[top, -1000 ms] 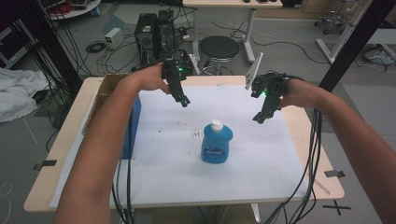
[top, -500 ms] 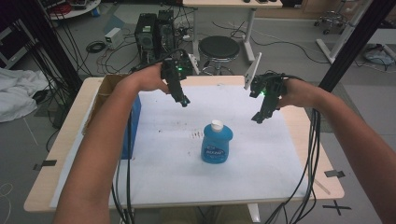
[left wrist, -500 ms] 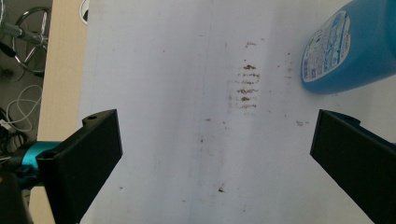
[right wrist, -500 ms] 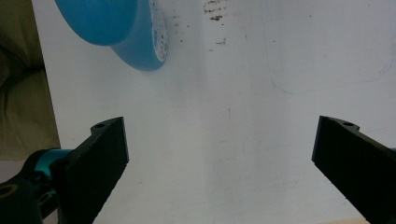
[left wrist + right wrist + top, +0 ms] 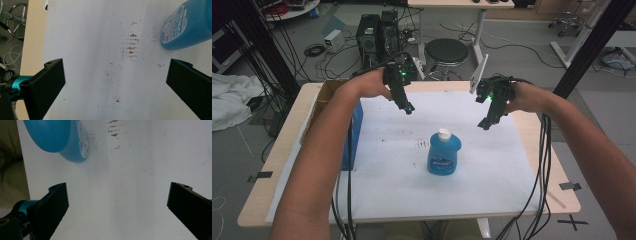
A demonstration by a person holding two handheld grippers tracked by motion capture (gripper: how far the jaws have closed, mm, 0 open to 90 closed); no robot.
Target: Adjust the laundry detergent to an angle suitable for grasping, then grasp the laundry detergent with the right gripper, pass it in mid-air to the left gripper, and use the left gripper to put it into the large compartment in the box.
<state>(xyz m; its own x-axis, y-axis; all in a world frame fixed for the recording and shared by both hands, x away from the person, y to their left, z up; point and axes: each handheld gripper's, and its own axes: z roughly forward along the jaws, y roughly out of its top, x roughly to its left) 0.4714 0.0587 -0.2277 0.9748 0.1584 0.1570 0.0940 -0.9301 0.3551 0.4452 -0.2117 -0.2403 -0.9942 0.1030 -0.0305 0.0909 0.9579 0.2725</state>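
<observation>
The bottle stands upright near the middle of the white sheet on the table, well in from every edge, with bare sheet all around it. It is blue and flat-sided, with a white cap at its top and a printed label on the face toward us. Its long axis runs straight up from the sheet, cap uppermost. Just beside it on its left we see a patch of small brown marks.

We hold the left claw above the sheet, beyond the bottle and to its left, apart from it; its jaws are spread wide with nothing between them. In the left gripper view the bottle sits at the upper right. The right claw hangs beyond the bottle to its right, near but not touching, jaws also spread and empty. A blue box stands at the sheet's left edge, well apart from the bottle.
</observation>
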